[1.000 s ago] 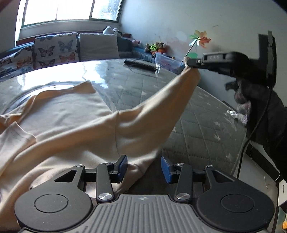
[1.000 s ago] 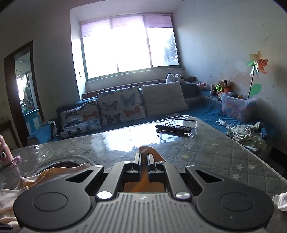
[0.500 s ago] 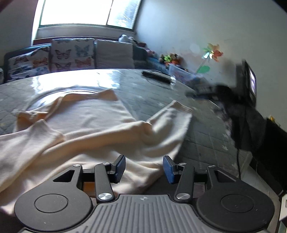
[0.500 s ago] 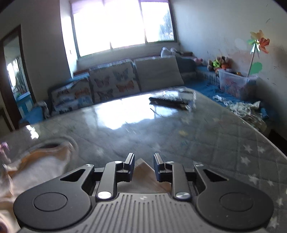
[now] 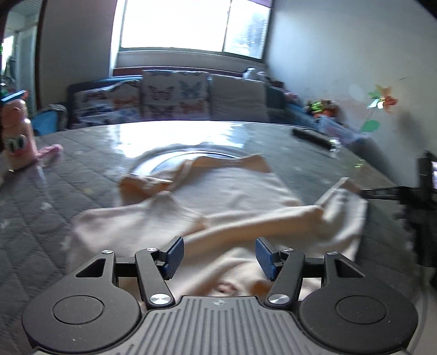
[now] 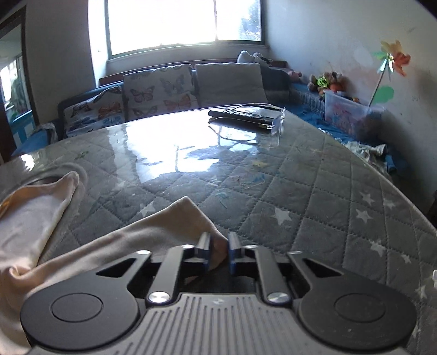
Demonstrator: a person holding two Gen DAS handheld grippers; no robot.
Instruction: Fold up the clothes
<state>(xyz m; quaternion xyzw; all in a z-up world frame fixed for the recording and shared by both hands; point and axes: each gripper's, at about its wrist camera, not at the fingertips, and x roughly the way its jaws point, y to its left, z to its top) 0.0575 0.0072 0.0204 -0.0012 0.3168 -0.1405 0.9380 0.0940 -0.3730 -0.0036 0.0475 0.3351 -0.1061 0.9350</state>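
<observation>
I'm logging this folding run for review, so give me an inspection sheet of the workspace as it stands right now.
Surface: quilted grey cover with stars, glossy, glare from the window.
Job's things: cream garment spread out, rumpled; one sleeve end lies toward the right side.
Clutter: remote control at the far edge; pink bottle on the left.
Grippers: left tongs opening over the garment, gripping nothing; right tongs shut on the sleeve end.
Cables: a thin cable by the remote control.
Surroundings: butterfly cushions, window, plastic storage box, paper pinwheel.
</observation>
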